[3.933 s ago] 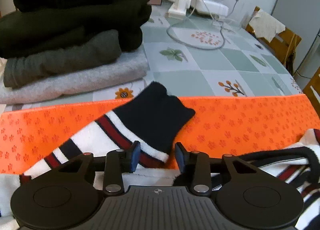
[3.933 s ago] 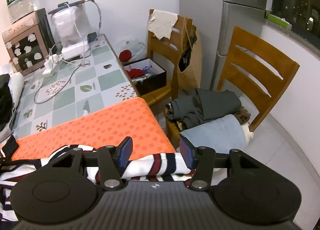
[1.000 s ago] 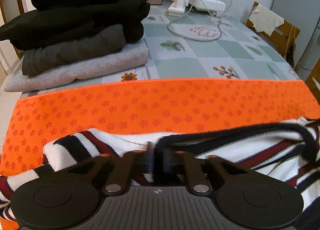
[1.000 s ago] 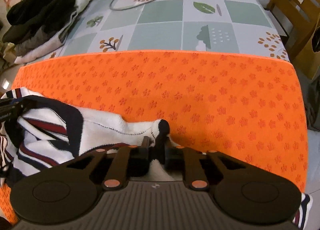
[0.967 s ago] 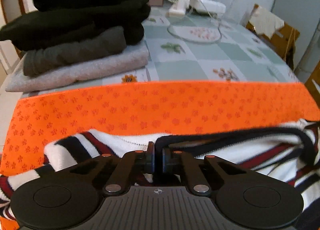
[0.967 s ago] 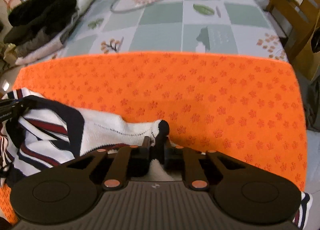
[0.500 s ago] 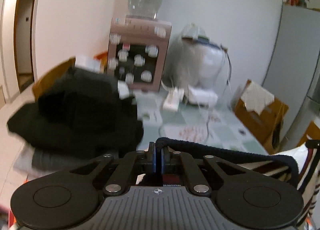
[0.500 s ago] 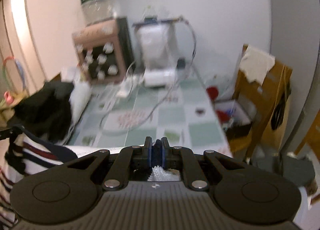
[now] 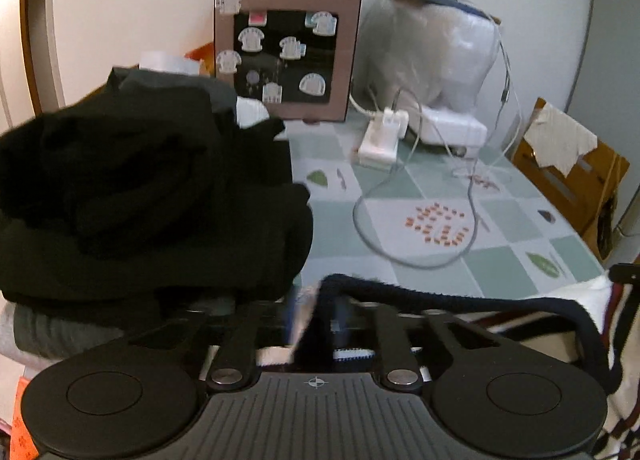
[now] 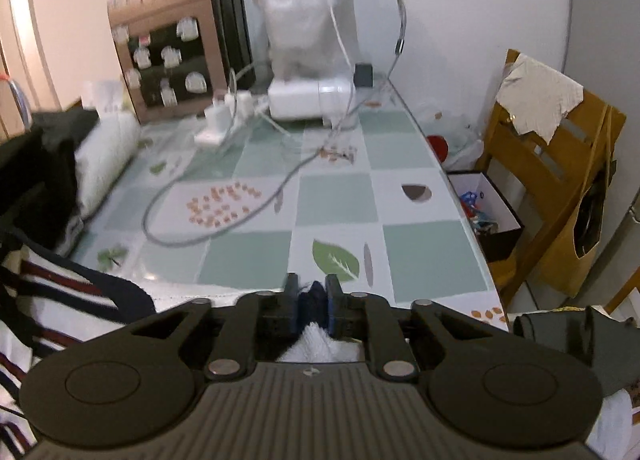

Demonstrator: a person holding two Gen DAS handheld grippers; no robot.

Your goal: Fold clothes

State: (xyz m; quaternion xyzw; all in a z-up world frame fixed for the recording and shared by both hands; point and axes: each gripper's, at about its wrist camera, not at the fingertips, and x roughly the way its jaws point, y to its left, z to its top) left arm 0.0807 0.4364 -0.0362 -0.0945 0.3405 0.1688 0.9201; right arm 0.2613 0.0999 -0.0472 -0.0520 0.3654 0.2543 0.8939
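The striped sweater, white with navy and dark red bands, hangs between my two grippers. Its navy edge (image 9: 460,300) runs from the left gripper (image 9: 316,308) off to the right. The left fingers are blurred and partly apart, so the gripper is open, with the navy edge still lying in the gap. In the right wrist view the right gripper (image 10: 312,302) is shut on a navy-and-white bit of the sweater. The sweater's striped body (image 10: 52,300) sags at the lower left. Most of the garment is hidden below both grippers.
A stack of folded dark clothes (image 9: 140,200) fills the table's left side. At the back stand a brown stickered cabinet (image 9: 288,40), a bagged white appliance (image 9: 432,60) and a power strip (image 9: 380,140) with looping cable (image 9: 400,256). Wooden chairs (image 10: 560,164) stand right of the checked tablecloth (image 10: 336,200).
Both grippers lifted the sweater off the orange mat and now sit lower and further forward over the table. The left jaws have parted from their tight grip.
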